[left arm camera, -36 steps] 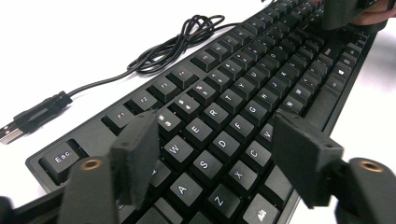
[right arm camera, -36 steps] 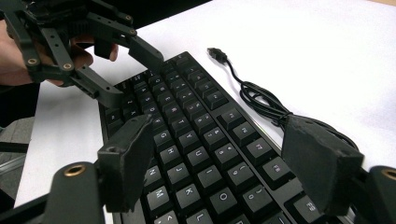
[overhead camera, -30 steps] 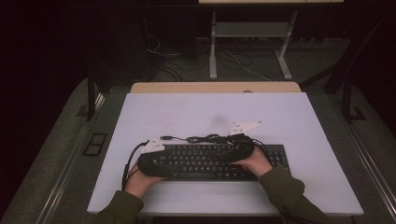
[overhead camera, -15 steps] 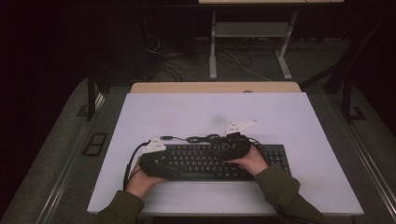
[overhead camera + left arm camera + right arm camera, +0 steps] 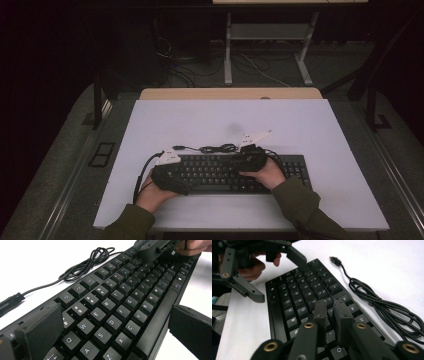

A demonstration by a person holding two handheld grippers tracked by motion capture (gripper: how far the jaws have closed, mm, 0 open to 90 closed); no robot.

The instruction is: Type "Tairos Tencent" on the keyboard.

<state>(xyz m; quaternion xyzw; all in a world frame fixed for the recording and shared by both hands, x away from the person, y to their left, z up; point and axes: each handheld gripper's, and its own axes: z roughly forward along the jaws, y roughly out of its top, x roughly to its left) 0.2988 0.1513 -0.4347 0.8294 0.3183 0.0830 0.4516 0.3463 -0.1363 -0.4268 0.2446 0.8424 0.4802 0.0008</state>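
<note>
So the flat black plastic keyboard [image 5: 235, 172] looks stiff and light; grab its edges. Left hand-held gripper [image 5: 117, 327] has just opened wide, straddling it untouched. Right hand-held gripper [image 5: 331, 312] has just closed, empty, over the keys.

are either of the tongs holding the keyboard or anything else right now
Nothing is held. The left tongs straddle the keyboard wide open; the right tongs are nearly shut over the keys, empty.

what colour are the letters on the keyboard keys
White letters on the black keyboard; clearest in the left gripper view.
</note>
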